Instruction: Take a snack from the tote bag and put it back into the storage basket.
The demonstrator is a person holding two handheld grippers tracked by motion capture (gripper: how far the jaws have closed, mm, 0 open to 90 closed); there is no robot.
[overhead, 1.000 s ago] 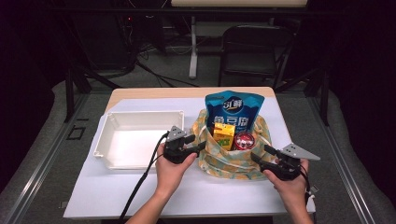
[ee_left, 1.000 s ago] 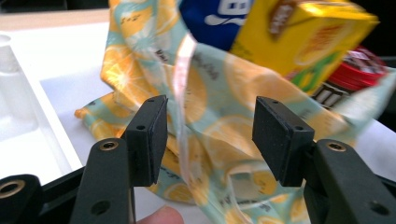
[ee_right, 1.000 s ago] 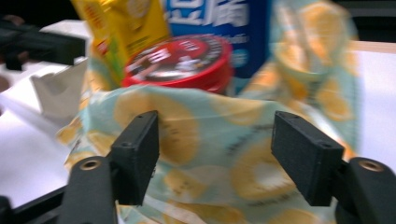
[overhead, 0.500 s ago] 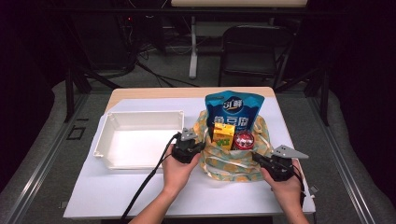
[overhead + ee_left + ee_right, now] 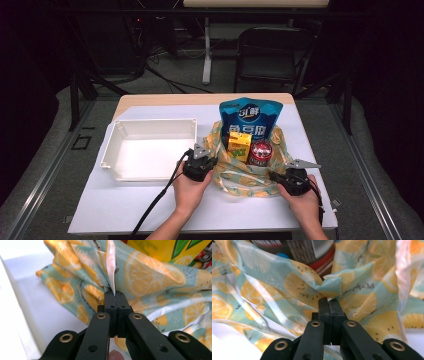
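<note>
Orange-print plastic bag (image 5: 245, 175) mid-table beside white bin (image 5: 150, 147) | holds chip bag (image 5: 251, 120), juice box (image 5: 239, 146), can (image 5: 260, 152) | left gripper (image 5: 113, 296) pinches rim | right gripper (image 5: 329, 302) pinches rim | step: likely spreading mouth | next: pull apart evenly, avoid tipping

Each black two-jaw gripper (image 5: 200, 161) (image 5: 281, 178) carries a grey triangular top plate. Brass-ringed screw holes dot the jaw arms. A black cable (image 5: 155, 202) trails from the left one.
</note>
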